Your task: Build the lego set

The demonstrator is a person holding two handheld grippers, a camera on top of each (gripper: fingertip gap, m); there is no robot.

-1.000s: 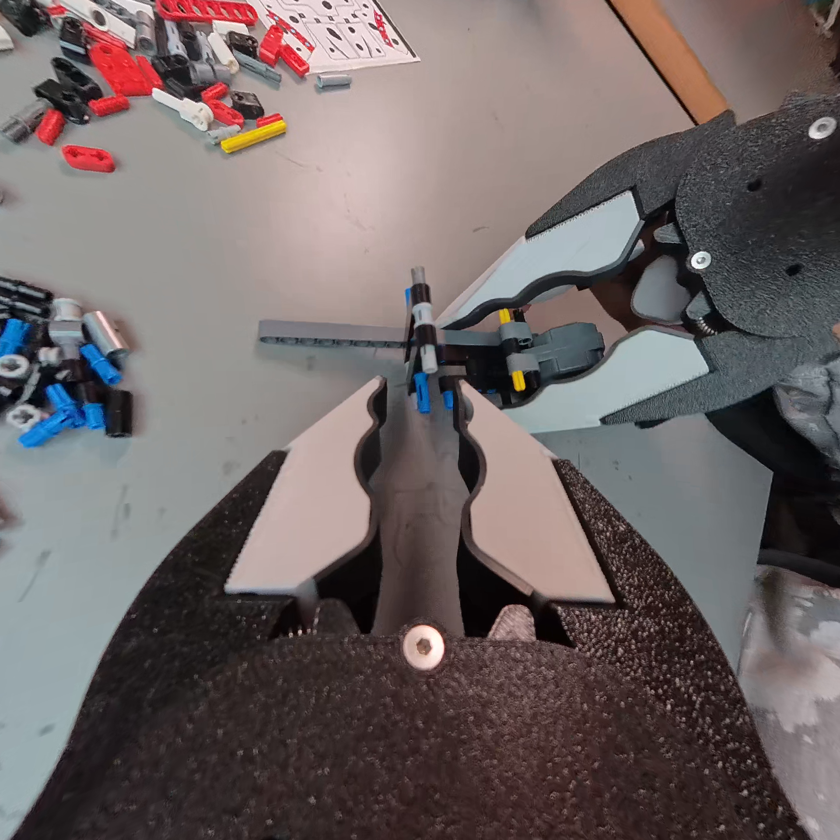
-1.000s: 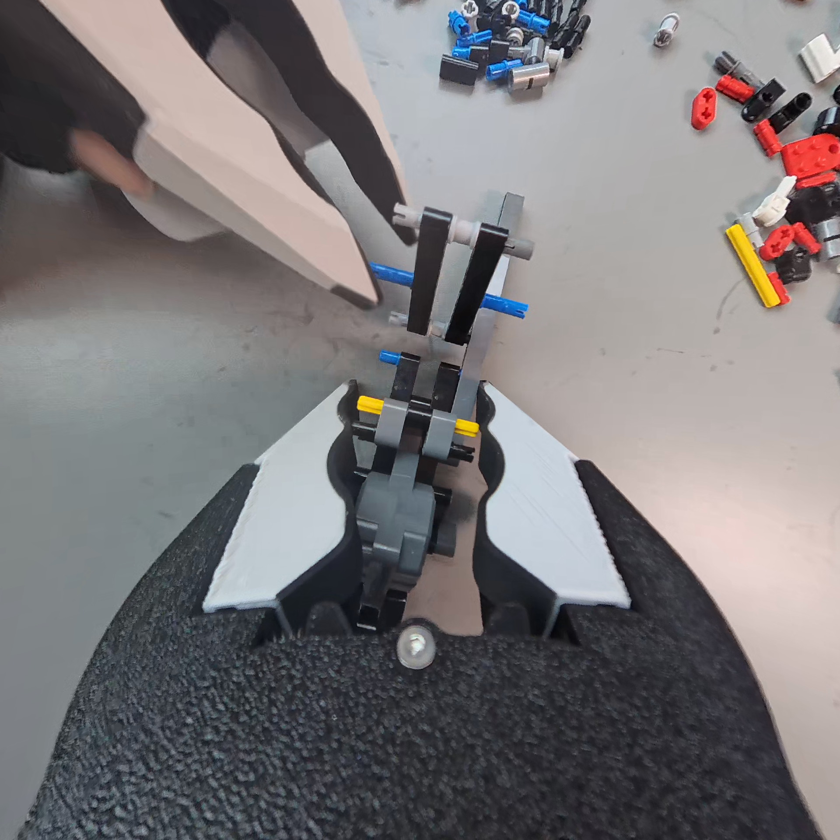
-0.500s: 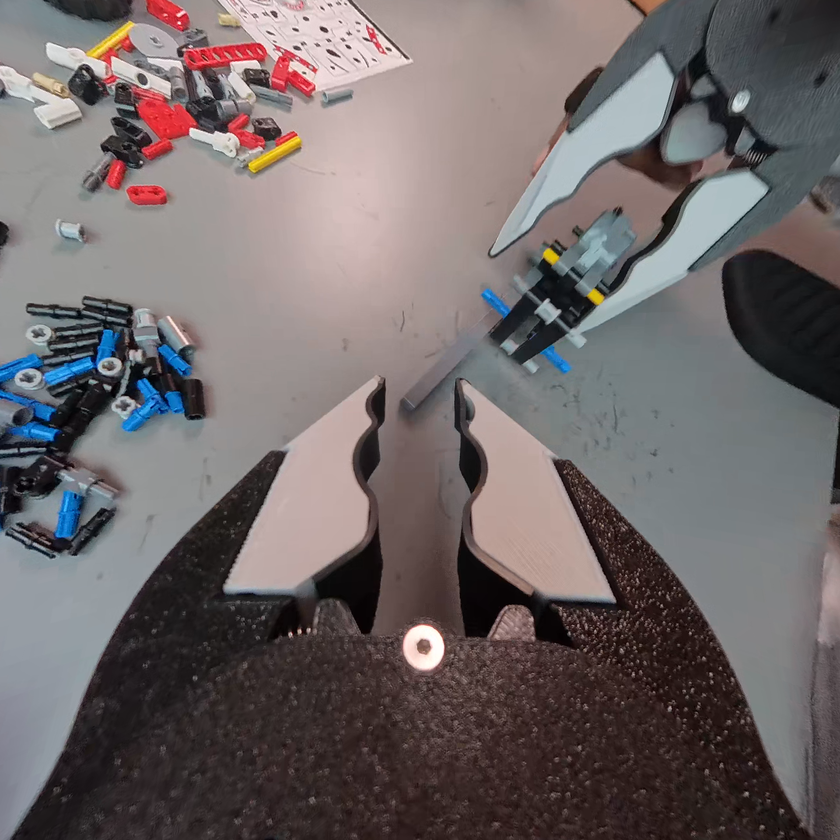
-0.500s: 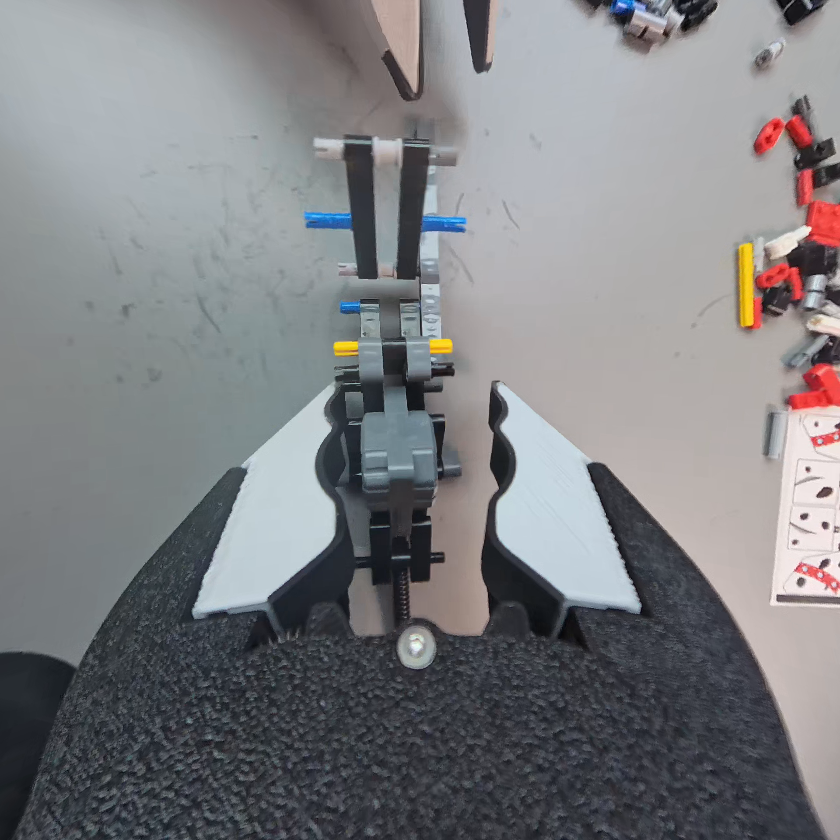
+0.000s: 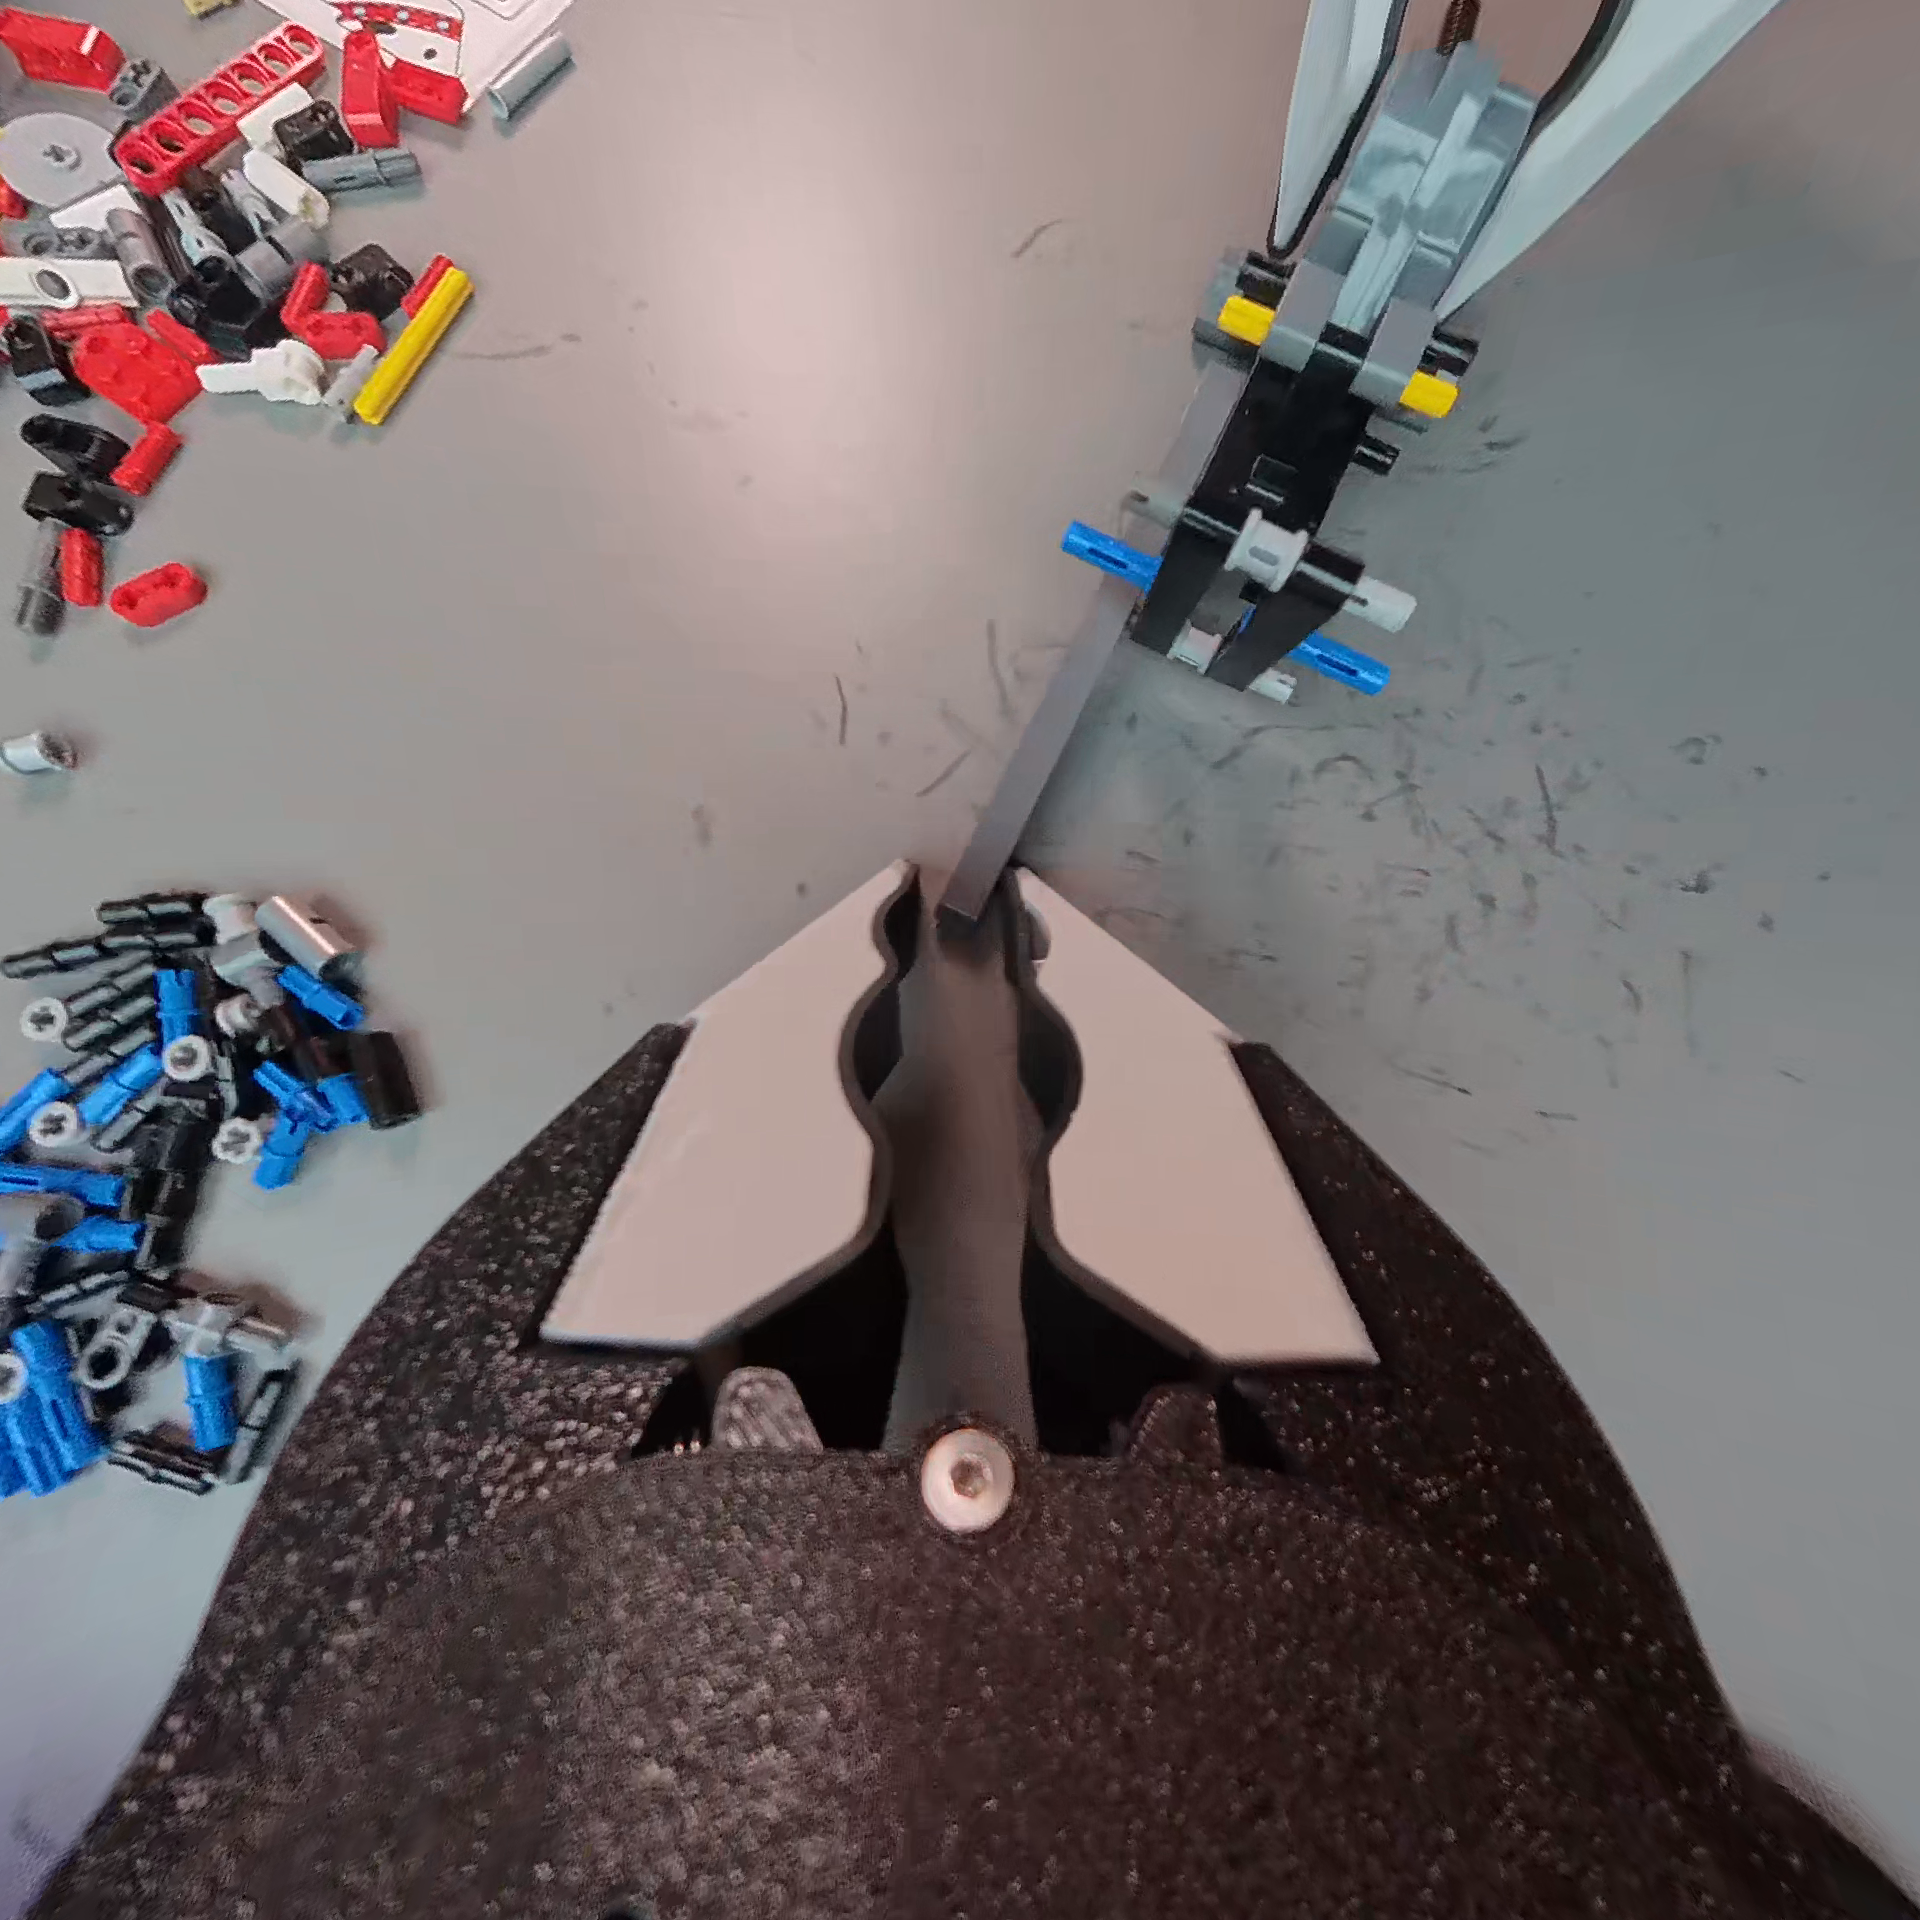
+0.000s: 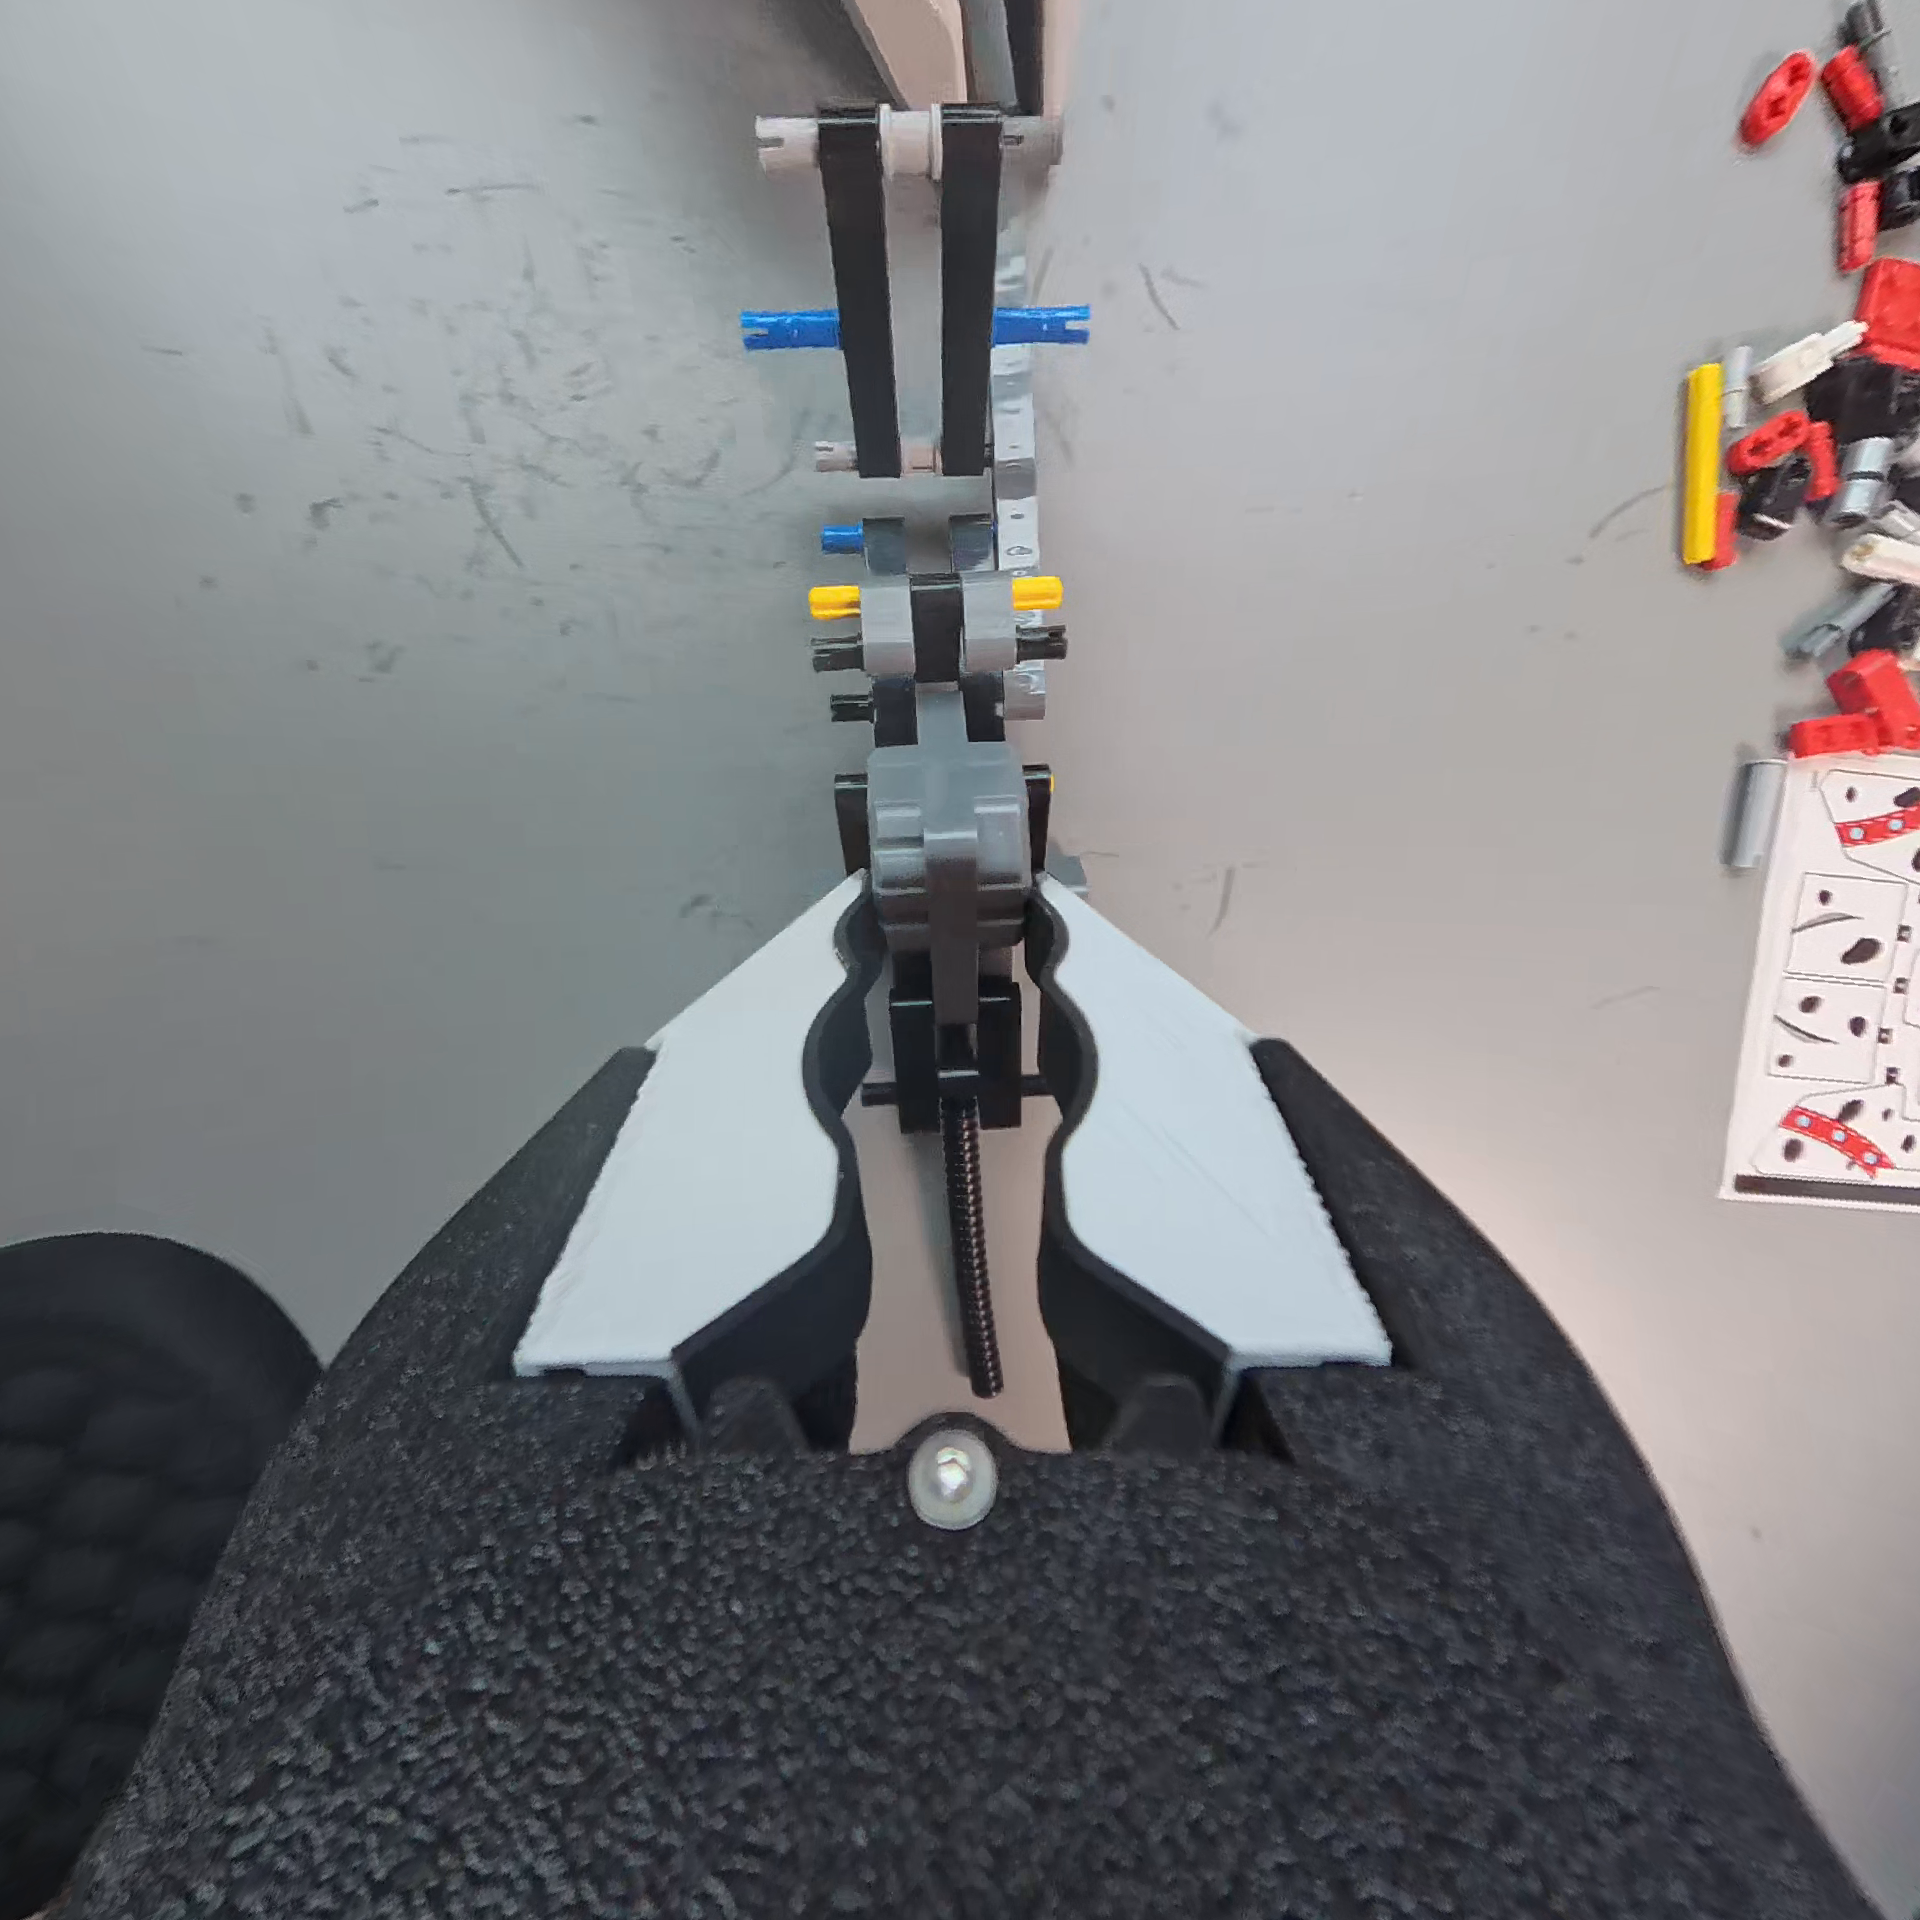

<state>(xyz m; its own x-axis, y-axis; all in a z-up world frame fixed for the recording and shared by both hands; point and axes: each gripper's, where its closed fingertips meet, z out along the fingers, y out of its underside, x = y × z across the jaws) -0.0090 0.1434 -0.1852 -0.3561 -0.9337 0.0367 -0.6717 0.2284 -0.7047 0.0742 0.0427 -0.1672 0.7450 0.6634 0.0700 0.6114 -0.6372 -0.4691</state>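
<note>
Grey table [image 5: 727,623] is carrying the lego assembly [image 6: 925,623]. Right gripper [image 6: 951,904] is clamping its dark grey block end, jaws narrow. Left gripper [image 5: 961,894] is pinching the tip of the long grey beam [image 5: 1049,727], jaws nearly closed. Loose parts [image 5: 208,260] are lying well apart.

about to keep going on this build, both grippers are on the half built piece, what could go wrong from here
1. The left gripper pinches only the very tip of the long grey beam; it could slip out or twist.
2. The right gripper clamps the assembly by its dark grey block; pulling against the left one might pop pinned joints apart.
3. The blue pins and yellow axle stick out sideways and could snag or push loose.
</note>
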